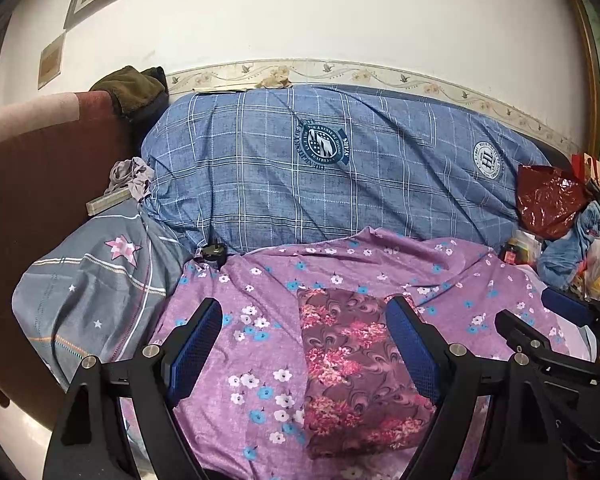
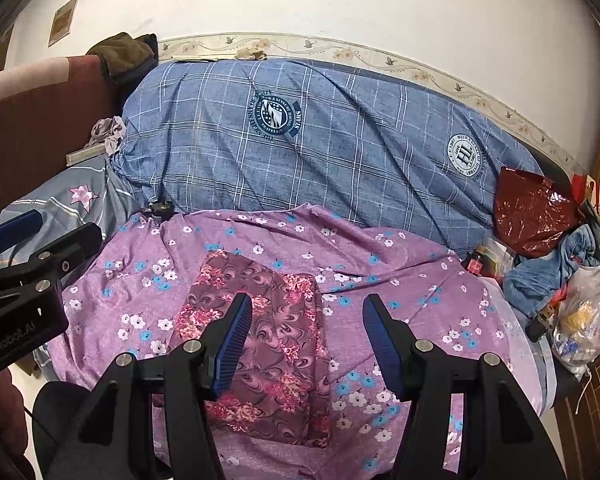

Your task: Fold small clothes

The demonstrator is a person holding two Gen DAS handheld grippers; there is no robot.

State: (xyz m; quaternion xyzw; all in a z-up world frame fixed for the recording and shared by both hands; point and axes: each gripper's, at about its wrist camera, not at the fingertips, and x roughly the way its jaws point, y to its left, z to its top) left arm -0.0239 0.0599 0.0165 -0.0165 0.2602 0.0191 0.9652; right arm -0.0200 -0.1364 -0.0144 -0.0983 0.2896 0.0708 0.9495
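Left edge: grey star-print pillow (image 1: 96, 292) against the brown headboard (image 1: 40, 184), crumpled grey cloth (image 1: 130, 176) behind it. Left gripper (image 1: 304, 344) hovers over the bed, fingers (image 1: 196, 348) wide apart, holding nothing. Between them and slightly right lies the folded maroon floral garment (image 1: 352, 368), flat on the purple flowered sheet (image 1: 240, 360), a neat rectangle with edges aligned. Behind it the big blue plaid duvet (image 1: 340, 168) runs along the wall. Right gripper (image 2: 306, 340) also hovers, fingers (image 2: 380, 344) apart, empty; the garment (image 2: 268, 340) sits under its left finger, extending toward the camera. Far right: red plastic bag (image 2: 532, 216), blue denim heap (image 2: 556, 268), clear bag of items (image 2: 588, 320).
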